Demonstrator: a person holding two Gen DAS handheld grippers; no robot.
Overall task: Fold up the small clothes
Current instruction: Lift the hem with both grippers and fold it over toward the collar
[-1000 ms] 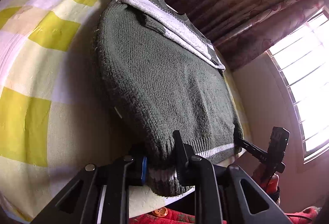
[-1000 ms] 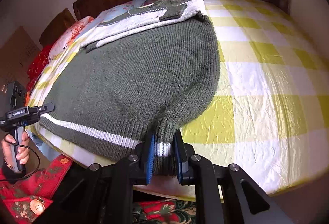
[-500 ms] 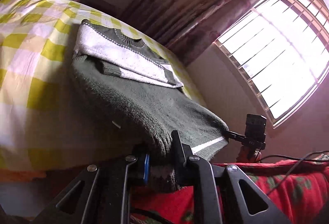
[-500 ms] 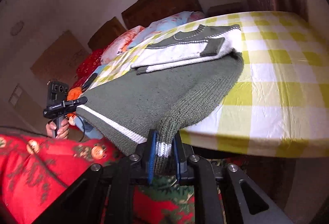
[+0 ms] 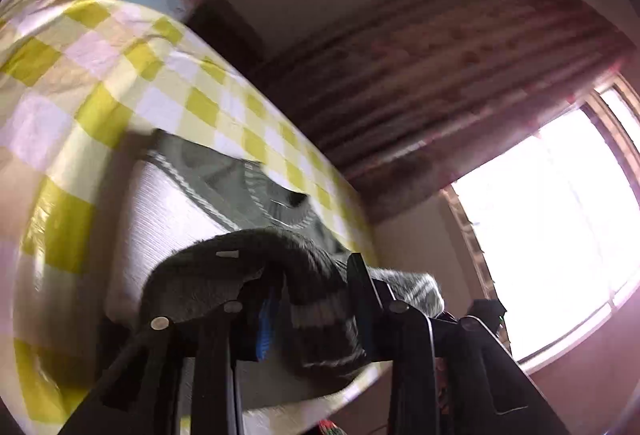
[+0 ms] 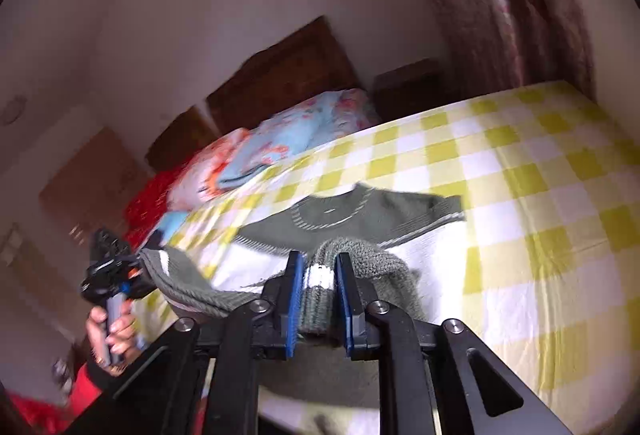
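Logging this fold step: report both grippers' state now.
Left gripper: shut on the sweater hem.
Right gripper: shut on the sweater hem.

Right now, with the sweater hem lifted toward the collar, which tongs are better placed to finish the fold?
Neither alone: left tongs and right tongs each clamp a striped hem corner of the sweater, both raised over its lower half. They likely must lower together.
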